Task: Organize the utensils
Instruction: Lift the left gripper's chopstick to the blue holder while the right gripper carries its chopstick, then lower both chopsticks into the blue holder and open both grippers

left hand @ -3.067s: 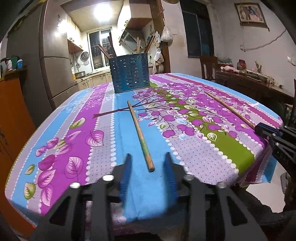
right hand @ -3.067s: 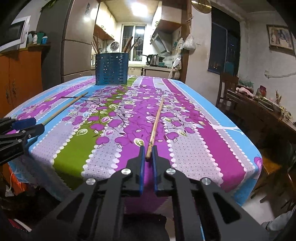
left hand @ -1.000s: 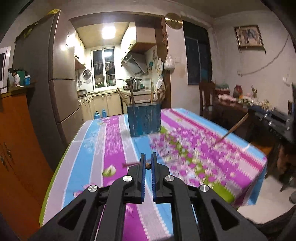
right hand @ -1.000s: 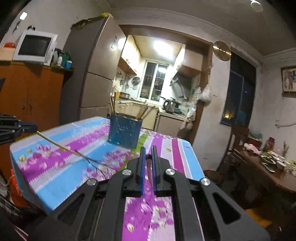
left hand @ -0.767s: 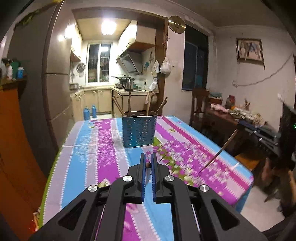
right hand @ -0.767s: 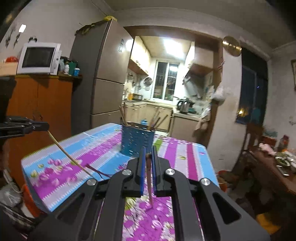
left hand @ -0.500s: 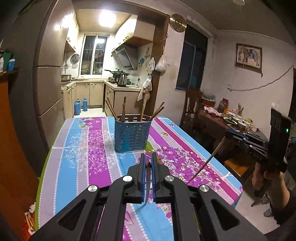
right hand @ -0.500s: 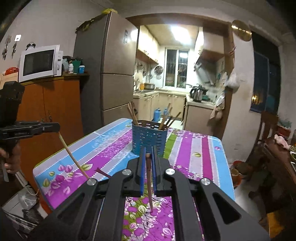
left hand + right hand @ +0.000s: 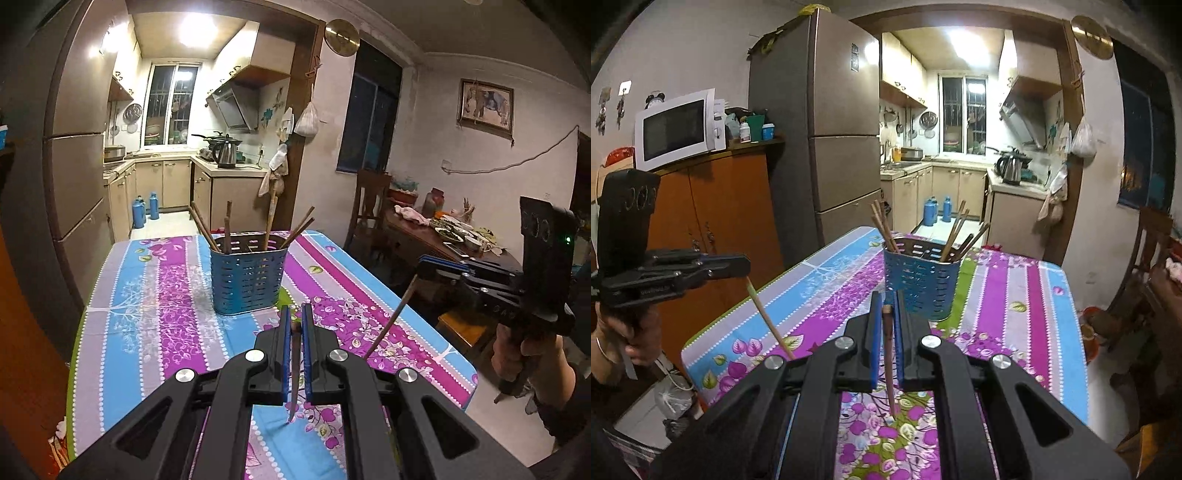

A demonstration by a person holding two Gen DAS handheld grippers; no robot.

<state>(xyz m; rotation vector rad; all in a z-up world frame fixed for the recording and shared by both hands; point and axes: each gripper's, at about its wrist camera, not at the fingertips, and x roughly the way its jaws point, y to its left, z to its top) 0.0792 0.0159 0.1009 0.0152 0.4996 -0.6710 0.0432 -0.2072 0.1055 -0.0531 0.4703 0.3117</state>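
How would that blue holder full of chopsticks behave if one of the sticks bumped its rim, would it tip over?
The blue holder probably stays put: it looks wider than deep, with a flat base on the tablecloth. It seems light, being thin perforated metal, so a hard knock could slide it on the cloth. The chopsticks inside lean outward above the rim and would likely rattle or shift.

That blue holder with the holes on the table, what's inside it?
Several wooden chopsticks stand in the blue holder, leaning against its rim at different angles. Their lower ends and the holder's bottom are hidden by its wall.
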